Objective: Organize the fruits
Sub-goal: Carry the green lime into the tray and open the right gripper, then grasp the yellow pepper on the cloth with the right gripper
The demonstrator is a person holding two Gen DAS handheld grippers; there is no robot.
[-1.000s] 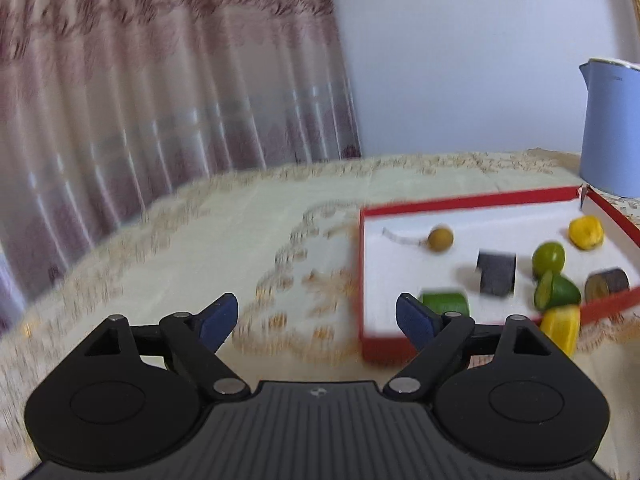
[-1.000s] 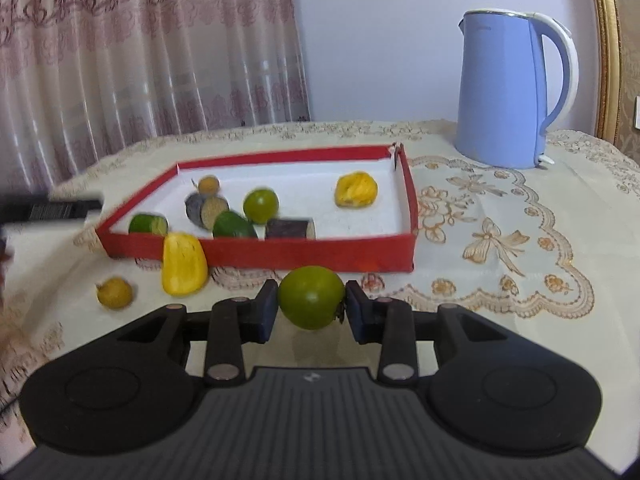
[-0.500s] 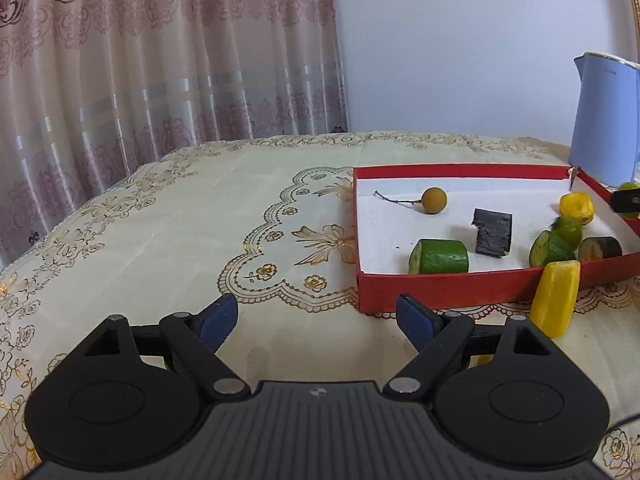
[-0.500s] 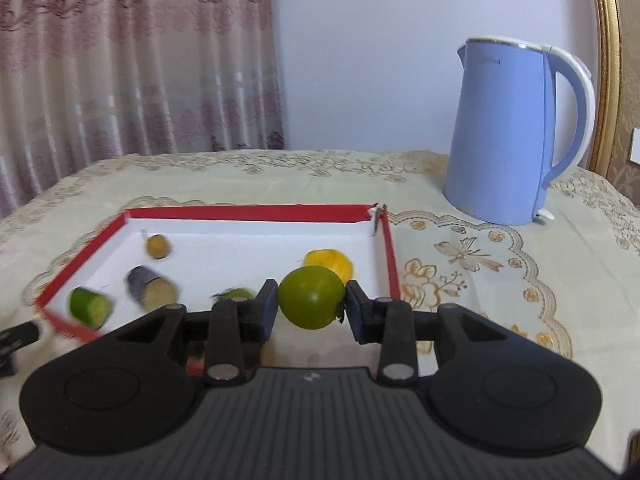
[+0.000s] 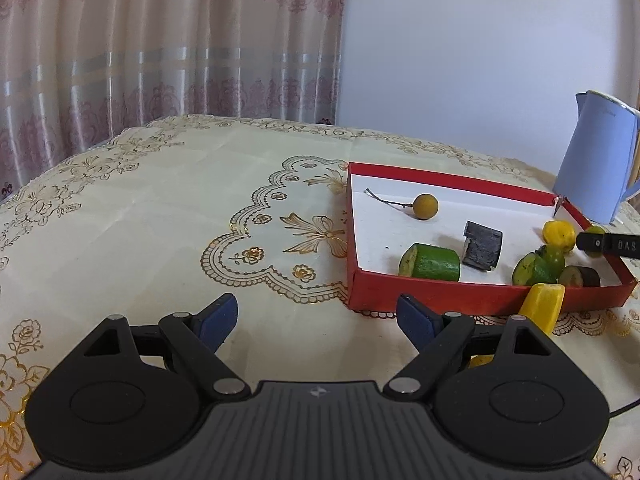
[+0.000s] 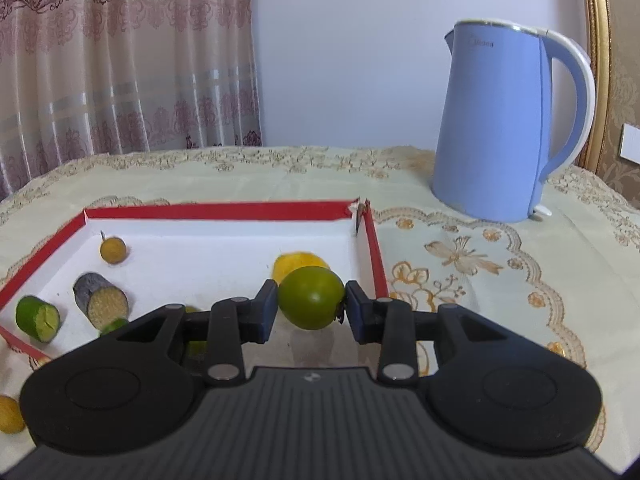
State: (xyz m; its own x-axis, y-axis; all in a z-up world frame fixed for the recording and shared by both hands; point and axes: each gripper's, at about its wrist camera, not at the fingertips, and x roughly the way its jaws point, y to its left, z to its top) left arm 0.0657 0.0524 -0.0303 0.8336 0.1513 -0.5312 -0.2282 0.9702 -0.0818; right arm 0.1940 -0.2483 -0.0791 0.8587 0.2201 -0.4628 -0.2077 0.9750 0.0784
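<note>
Right gripper [image 6: 311, 306]: I see its fingers clamped on a round green fruit [image 6: 311, 297], one pad on each side, held above the near right corner of the red tray [image 6: 216, 211].

Left gripper [image 5: 316, 316]: my fingers here stand wide apart and hold nothing; they hover over the bench [image 5: 160, 216], near and to the left of the tray.

Tray contents: a small yellow-brown round fruit with a stem [image 5: 425, 206] sits toward the far left; a green cut piece [image 5: 430, 261] and a dark cut chunk [image 5: 482, 245] lie side by side near the front wall; a yellow fruit [image 6: 300, 264] lies just behind the held one, near the right wall.

Outside the tray: a yellow piece [image 5: 543, 306] stands against the tray's near wall, and another small yellow fruit [image 6: 10, 414] lies on the bench, near and left.

Kettle [image 6: 508, 120]: blue, upright, on the bench beyond the tray's far right corner.

Step, as I judge it: lowering the green fruit into the tray for release.

Risk: the fruit is round and smooth, so if I let go from height it may roll, knock the yellow fruit, or bounce over the low right wall.

Uncertain: the height of the fruit above the tray floor is hard to read through the fisheye, so I may be misjudging the drop.
</note>
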